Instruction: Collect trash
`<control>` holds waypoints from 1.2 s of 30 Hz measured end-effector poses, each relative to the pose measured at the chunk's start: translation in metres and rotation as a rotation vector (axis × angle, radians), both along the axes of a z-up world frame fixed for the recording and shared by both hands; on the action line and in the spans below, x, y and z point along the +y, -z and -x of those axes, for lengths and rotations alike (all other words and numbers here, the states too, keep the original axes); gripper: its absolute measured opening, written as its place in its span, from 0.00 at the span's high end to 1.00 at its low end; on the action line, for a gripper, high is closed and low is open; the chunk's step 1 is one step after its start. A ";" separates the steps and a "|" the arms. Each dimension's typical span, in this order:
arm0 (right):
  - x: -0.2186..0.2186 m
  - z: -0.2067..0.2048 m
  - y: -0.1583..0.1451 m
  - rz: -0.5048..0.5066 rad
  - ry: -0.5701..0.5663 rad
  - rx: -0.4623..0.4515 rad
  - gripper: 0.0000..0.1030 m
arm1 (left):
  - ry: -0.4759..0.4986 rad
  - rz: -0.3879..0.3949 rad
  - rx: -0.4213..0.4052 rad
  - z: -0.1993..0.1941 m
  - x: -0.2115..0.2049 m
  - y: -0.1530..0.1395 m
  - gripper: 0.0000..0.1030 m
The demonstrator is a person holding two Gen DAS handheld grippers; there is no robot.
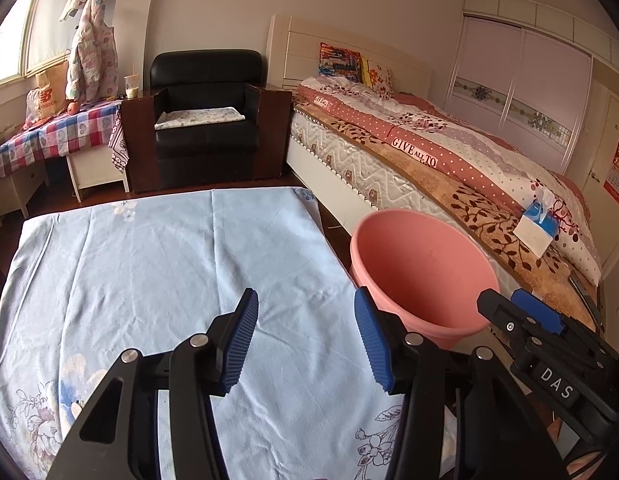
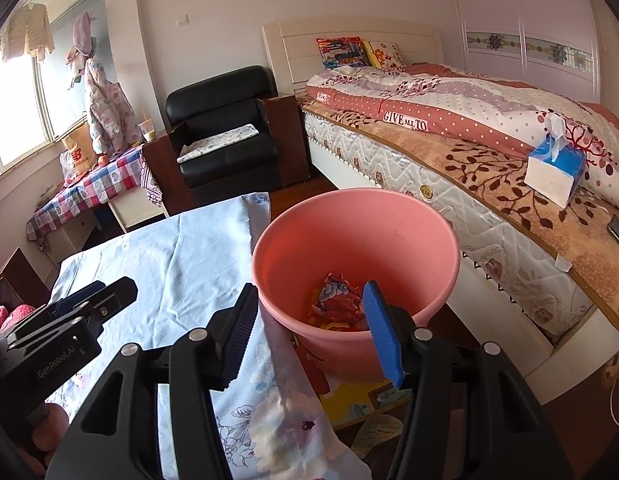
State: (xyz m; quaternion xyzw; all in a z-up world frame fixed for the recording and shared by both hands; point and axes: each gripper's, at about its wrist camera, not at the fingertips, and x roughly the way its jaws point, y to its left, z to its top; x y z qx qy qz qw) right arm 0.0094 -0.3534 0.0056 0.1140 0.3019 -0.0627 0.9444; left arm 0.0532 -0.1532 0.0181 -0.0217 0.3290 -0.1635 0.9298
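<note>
— Where are your claws just now?

— My left claw [image 1: 305,340] hangs over the worktop [image 1: 149,264], which is draped in a pale blue flowered cloth. Its blue ribbed pads stand wide apart and there is nothing between them, only bare cloth below. My right claw [image 2: 309,332] is at the worktop's right edge, pointing down toward the pink bucket [image 2: 429,240]. Its jaws are parted as well and grip nothing: the left pad sits over the cloth edge, the right pad shows in front of the bucket's near rim.

— And the trash?

— It lies in the bottom of the bucket. From my right wrist I see crumpled wrappers [image 2: 337,304] in red, yellow and a flowered print, heaped together against the near wall. From my left wrist the same bucket [image 1: 421,264] shows only its inner wall; its floor is hidden by the rim.

— Where does the bucket stand?

— On the floor, just beside the worktop's right edge, between it and the bed [image 2: 469,184]. A blue and white tissue box [image 2: 555,172] rests on the bedcover, well apart from the bucket. Farther back a black armchair [image 1: 207,120] stands against the wall, next to the headboard.

— Do the claws touch each other?

— No. Each shows at the side of the other's view, apart.
</note>
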 end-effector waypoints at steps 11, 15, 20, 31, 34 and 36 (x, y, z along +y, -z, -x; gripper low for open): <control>0.005 0.000 0.000 0.000 -0.008 -0.002 0.46 | 0.003 0.001 -0.004 0.002 -0.002 -0.001 0.53; 0.006 0.001 0.000 -0.001 -0.010 -0.005 0.46 | 0.003 -0.001 -0.008 0.002 -0.001 -0.003 0.53; 0.007 0.002 -0.001 0.000 -0.011 -0.006 0.46 | 0.002 -0.002 -0.011 0.003 -0.001 -0.006 0.54; 0.010 0.004 -0.005 0.002 -0.020 -0.015 0.46 | 0.000 0.000 -0.012 0.005 0.000 -0.007 0.54; 0.010 0.004 -0.004 0.000 -0.022 -0.013 0.46 | 0.000 0.000 -0.011 0.005 -0.001 -0.007 0.54; 0.010 0.004 -0.004 -0.001 -0.022 -0.011 0.46 | 0.000 -0.001 -0.012 0.005 0.000 -0.007 0.54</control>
